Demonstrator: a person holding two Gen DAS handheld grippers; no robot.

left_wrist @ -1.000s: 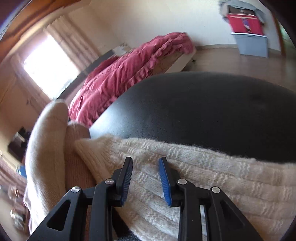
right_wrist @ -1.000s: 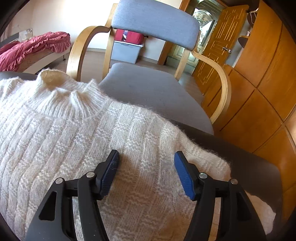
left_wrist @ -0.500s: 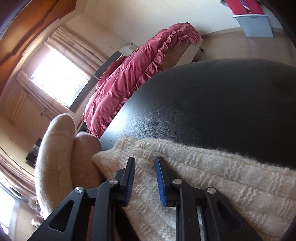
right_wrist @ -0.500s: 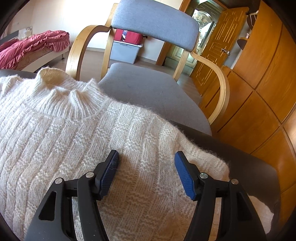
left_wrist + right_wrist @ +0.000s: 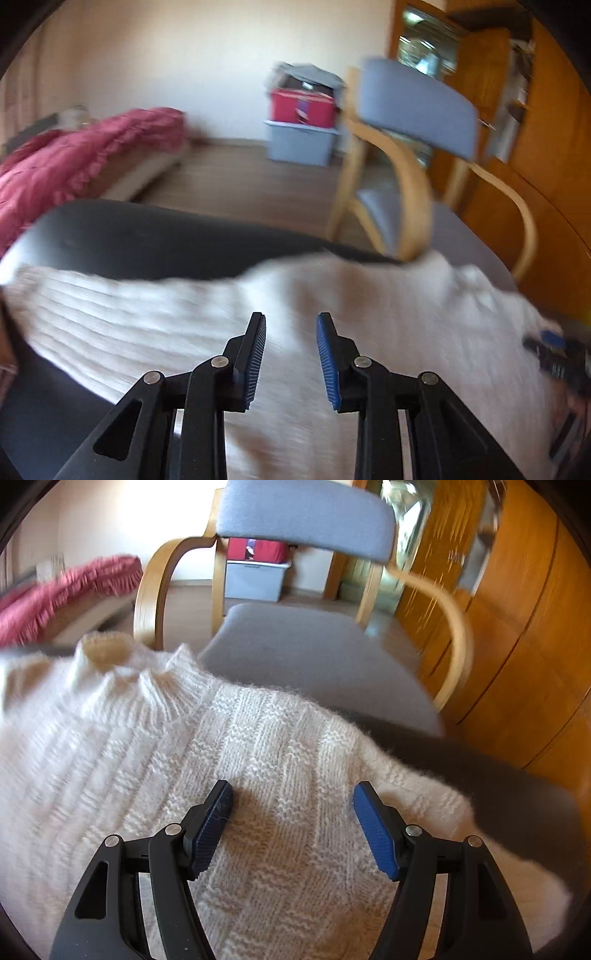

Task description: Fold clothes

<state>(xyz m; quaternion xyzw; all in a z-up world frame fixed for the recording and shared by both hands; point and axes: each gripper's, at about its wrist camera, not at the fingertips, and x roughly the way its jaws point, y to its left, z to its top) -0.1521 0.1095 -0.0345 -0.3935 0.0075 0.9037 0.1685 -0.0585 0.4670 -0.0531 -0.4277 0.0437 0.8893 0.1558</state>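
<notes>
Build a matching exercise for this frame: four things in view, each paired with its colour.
Things:
1. sweater
2. table
3. bedspread
4. chair back

Colours:
a. grey-blue
b. cream white
c. dark red
d. black

Pairs: 1-b, 2-d, 3-c, 4-a
</notes>
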